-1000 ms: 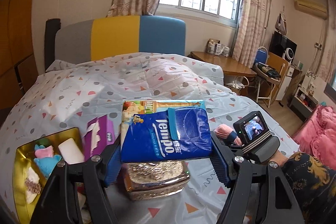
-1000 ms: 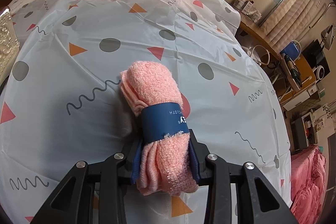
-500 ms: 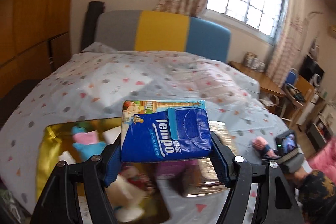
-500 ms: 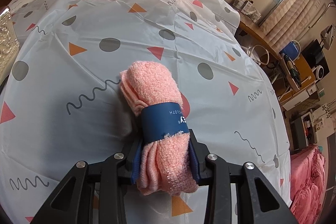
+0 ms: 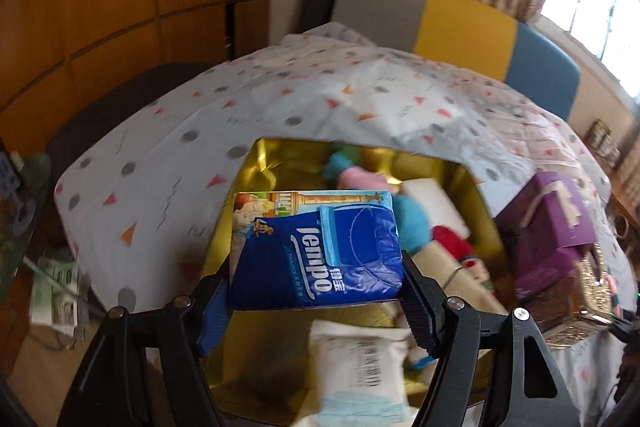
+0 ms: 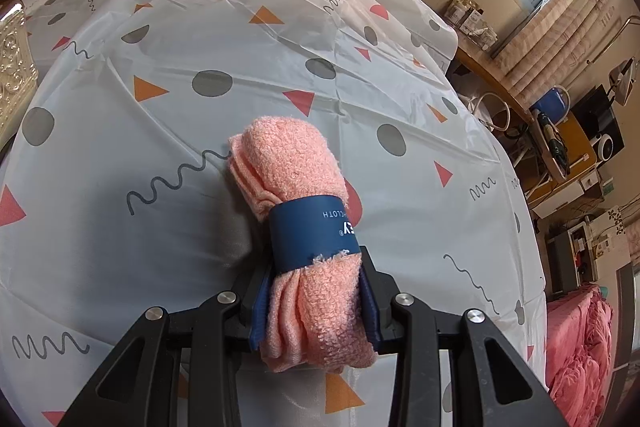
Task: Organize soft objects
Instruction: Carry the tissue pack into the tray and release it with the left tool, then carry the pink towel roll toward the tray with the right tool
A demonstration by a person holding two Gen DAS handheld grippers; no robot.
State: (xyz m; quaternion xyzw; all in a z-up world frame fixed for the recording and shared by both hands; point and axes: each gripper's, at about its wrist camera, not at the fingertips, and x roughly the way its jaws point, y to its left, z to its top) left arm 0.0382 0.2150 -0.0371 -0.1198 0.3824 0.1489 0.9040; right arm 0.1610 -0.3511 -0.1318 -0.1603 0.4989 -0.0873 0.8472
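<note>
Much of the left wrist view is smeared by motion blur, so the contents of the shiny gold rectangular tray read only roughly: a teal and pink plush shape, a white soft block, something red, and at the near end a pale printed fabric pouch cut off by the frame's lower edge. The left hand-held gripper is clamped on a blue Tempo tissue pack, one pad on each side, and the pack hangs over the near half of the tray, hiding what lies behind it. Right of the tray sits a purple cardboard tissue box, perhaps resting against an ornate silver embossed tin; their contact is too blurred to call.

Only the right wrist view shows the right hand-held gripper, closed on the near end of a rolled salmon-pink terry cloth with a navy paper band, whose far end lies on the white patterned plastic sheet covering the bed. A sliver of the silver tin shows at that view's left edge, mostly cut off.
</note>
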